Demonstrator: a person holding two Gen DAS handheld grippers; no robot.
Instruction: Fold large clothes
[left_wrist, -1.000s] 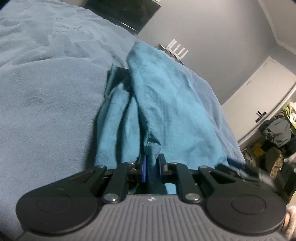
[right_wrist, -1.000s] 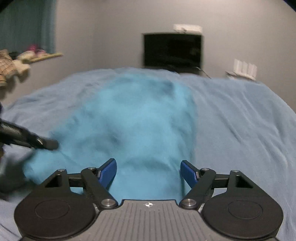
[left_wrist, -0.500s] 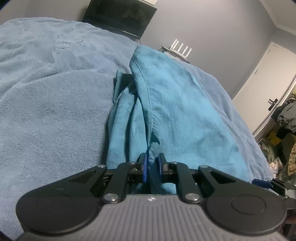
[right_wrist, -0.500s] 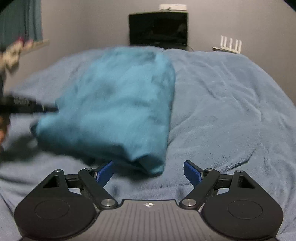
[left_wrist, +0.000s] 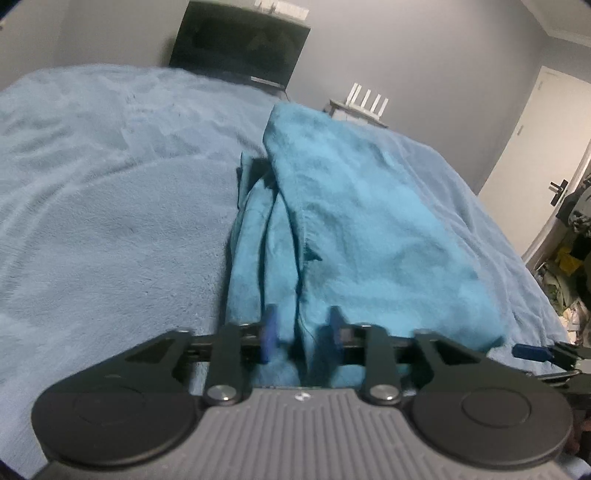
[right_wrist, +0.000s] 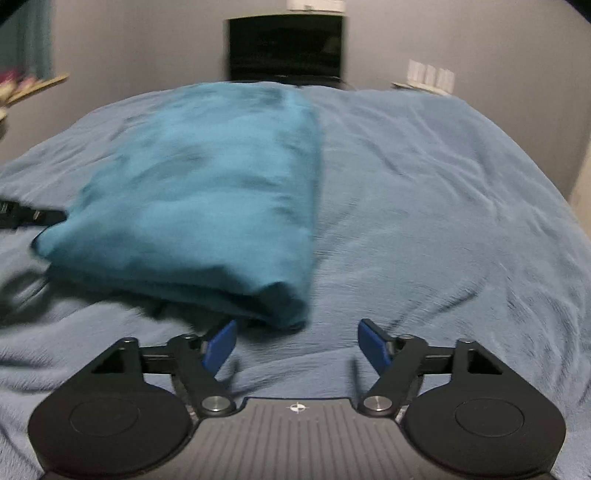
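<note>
Left wrist view shows our left gripper (left_wrist: 301, 334) low over the near end of the teal garment (left_wrist: 354, 236), which lies folded in a long bundle on the bed (left_wrist: 110, 206). Its jaws are opening, with a loose edge of the cloth hanging between them, and the blue pads do not look like they are pressing on it now. Right wrist view shows our right gripper (right_wrist: 297, 341) just in front of the garment's near folded corner, tipped down toward the bed. Its jaws are closing a little but stand wide apart with only blanket between them, so they hold nothing. The bundle sits toward the left side of the bed in that view, and it reaches back to the far edge near the dark screen (right_wrist: 284, 46). We think one fold has just been laid down and we are letting go of it. The next move would likely be to grab the near end with both grippers and bring it over to the far end, keeping the layers stacked so they do not slide apart.
</note>
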